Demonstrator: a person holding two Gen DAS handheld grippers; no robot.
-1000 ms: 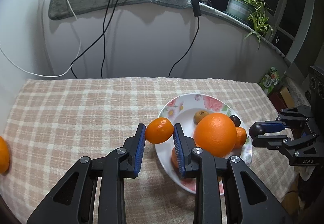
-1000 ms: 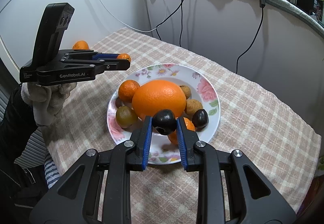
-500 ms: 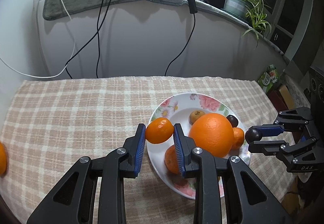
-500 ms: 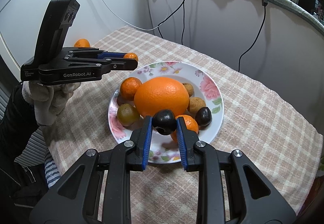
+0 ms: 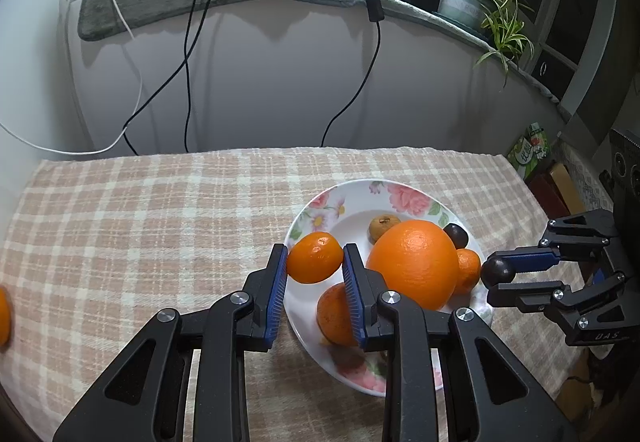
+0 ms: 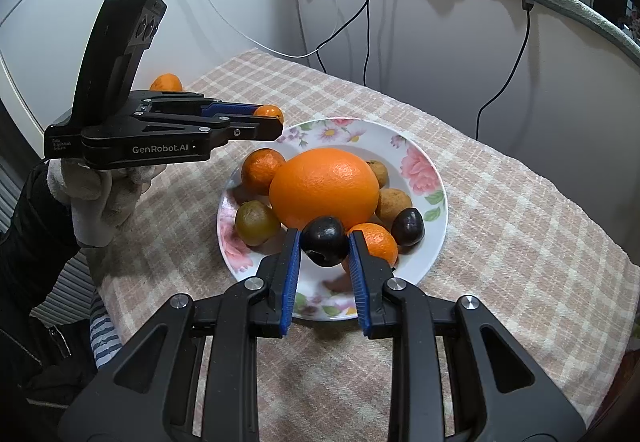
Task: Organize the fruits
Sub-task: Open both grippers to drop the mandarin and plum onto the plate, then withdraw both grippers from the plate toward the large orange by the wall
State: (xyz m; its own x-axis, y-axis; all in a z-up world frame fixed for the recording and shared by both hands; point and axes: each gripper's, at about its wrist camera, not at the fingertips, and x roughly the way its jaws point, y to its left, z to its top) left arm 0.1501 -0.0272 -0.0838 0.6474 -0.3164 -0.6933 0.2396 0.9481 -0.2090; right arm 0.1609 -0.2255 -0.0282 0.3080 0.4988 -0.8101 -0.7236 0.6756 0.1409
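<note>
Fruits crowd the flowered plate [image 6: 430, 178] on our checked table [image 5: 140, 210]: a big orange [image 6: 324, 186] in the middle, a mandarin [image 6: 262, 170] beside it, a greenish fruit [image 6: 256, 222], two brownish ones and a dark plum [image 6: 408, 226] around it. Our left gripper [image 5: 315, 262] pinches a small tangerine [image 5: 315, 257] in the air over the plate's near rim; our right gripper [image 6: 325, 246] pinches a dark round fruit [image 6: 325, 245] above the plate's near side. Another orange fruit [image 6: 166, 83] lies apart at the table's far corner.
</note>
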